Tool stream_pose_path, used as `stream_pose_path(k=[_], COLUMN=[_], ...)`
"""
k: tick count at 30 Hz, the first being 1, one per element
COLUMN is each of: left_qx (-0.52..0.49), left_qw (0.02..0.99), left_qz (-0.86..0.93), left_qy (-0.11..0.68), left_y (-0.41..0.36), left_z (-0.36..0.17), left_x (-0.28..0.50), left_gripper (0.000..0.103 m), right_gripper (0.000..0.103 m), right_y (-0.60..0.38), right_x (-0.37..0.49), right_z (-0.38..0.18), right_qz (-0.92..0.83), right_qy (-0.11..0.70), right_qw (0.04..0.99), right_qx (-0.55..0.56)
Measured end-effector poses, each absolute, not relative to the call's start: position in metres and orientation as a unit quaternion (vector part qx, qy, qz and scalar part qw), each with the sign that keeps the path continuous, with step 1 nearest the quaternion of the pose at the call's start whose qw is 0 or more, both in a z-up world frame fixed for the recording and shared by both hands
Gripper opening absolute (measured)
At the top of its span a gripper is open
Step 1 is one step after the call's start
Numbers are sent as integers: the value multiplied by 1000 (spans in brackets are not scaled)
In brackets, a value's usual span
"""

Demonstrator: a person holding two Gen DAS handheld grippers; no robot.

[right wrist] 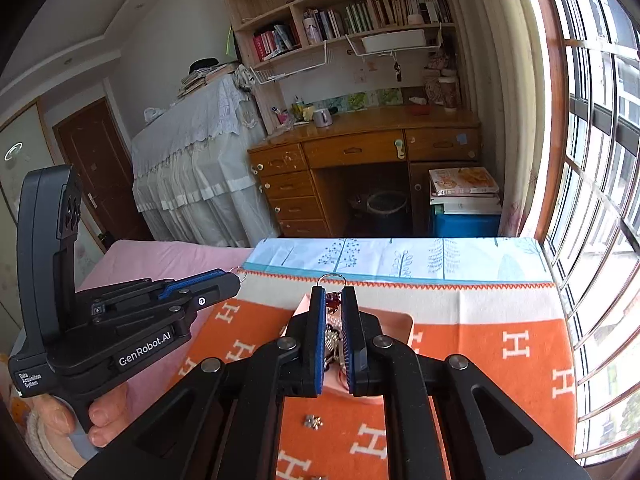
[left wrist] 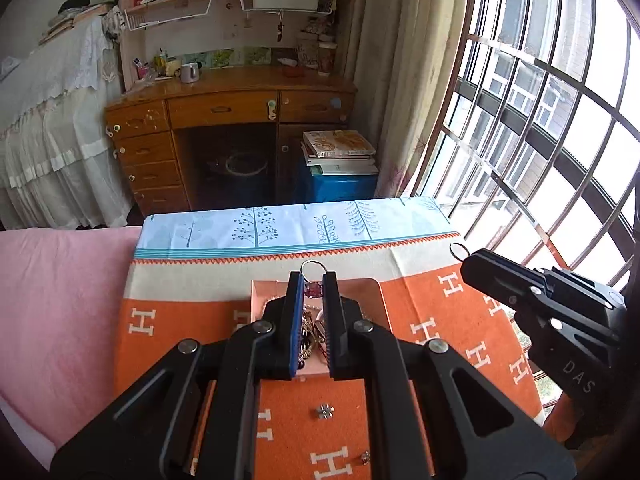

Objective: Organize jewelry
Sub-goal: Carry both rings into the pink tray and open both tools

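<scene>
Rings are being pinched, one in each tool, above the pink tray (left wrist: pixel 372 292).

I am holding the left tool (left wrist: pixel 312 276) clenched on a silver ring (left wrist: pixel 314 268); the right tool (right wrist: pixel 333 290) is gripping another ring (right wrist: pixel 331 279). Loose studs (left wrist: pixel 324 411) are lying on the orange-clothed worktop (left wrist: pixel 440 320).

Cloth-covered table, orange H-patterned cloth (left wrist: pixel 440 320) over a pale blue tree-print cloth (left wrist: pixel 280 228).
Pink shallow tray (left wrist: pixel 372 300) of jewellery lies centrally, toward the far edge; small silver flower-shaped stud (left wrist: pixel 324 411) lies nearer, second tiny stud (left wrist: pixel 364 457) at the near edge.
</scene>
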State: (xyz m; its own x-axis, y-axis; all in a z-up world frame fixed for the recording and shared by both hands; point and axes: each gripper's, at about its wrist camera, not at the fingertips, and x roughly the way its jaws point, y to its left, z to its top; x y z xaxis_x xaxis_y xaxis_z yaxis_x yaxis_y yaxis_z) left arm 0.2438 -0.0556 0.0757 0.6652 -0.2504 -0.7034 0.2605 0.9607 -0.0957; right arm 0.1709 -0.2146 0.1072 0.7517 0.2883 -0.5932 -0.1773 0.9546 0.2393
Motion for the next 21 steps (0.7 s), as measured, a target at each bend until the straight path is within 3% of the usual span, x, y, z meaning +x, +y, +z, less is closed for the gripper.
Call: stream_pose_path(k=[4,16,17,19,20,21], left_qx=[31,38,29,18,18,20], left_qw=[898,850,842,832,832,834], left_qz=[-120,-108,-115,-123,-127,-128], left_qy=[422,514,526,541,540,536], left_y=[-70,-63,-59,-54,-53,-52], left_z=[40,-83,-90,-98,-100,-100], left_x=[284,331,333,335,335,333], left_gripper=[7,8,13,33,53,66], right_gripper=[8,8,9,15,20,25], right_y=[-214,-206,-206,-206,-206,-205], right_x=[212,286,289,292,293,293], right_z=[88,-60,-67,-78,-80,-81], right_qz=[116,113,113,114,115,115], right_qy=[361,492,498,503,502,500], right_qw=[921,856,851,848,848,850], right_qx=[91,115,119,123,122,122])
